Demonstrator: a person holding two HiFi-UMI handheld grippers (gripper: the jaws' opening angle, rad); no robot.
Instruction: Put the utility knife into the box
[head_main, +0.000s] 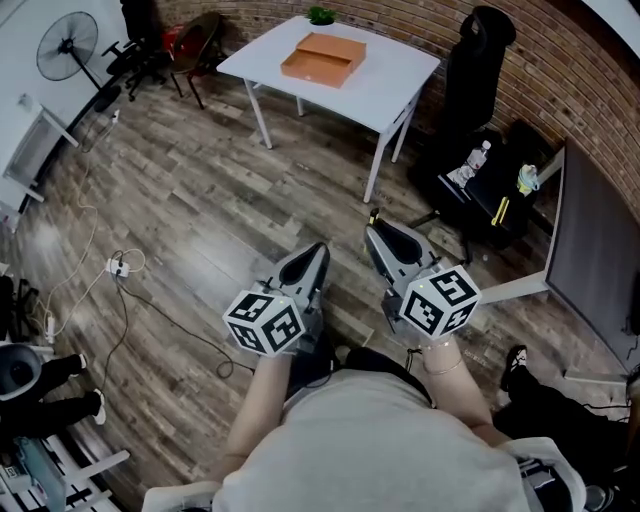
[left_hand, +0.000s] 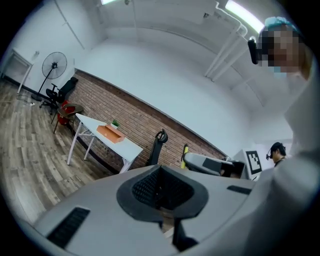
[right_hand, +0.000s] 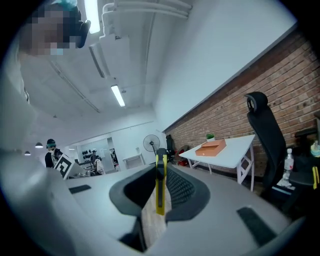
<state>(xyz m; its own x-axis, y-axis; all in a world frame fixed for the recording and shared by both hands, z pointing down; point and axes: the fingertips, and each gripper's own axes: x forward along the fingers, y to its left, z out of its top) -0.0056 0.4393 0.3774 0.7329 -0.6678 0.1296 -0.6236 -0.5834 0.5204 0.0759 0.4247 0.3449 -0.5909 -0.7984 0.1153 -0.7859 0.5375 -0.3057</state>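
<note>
An open orange box (head_main: 323, 58) lies on a white table (head_main: 400, 80) across the room, far ahead of both grippers. The box also shows small in the left gripper view (left_hand: 110, 133) and in the right gripper view (right_hand: 212, 147). My right gripper (head_main: 385, 235) is shut on a yellow utility knife (right_hand: 160, 182), which stands on edge between the pads with its tip (head_main: 374, 216) poking out front. My left gripper (head_main: 318, 250) is held beside it at waist height. Its jaws (left_hand: 161, 187) are shut with nothing between them.
Wood floor lies between me and the table. A black office chair (head_main: 480, 60) and a black cart with a bottle (head_main: 480, 165) stand right of the table, a grey panel (head_main: 590, 250) further right. A fan (head_main: 68, 45), chairs and floor cables (head_main: 120, 265) sit left.
</note>
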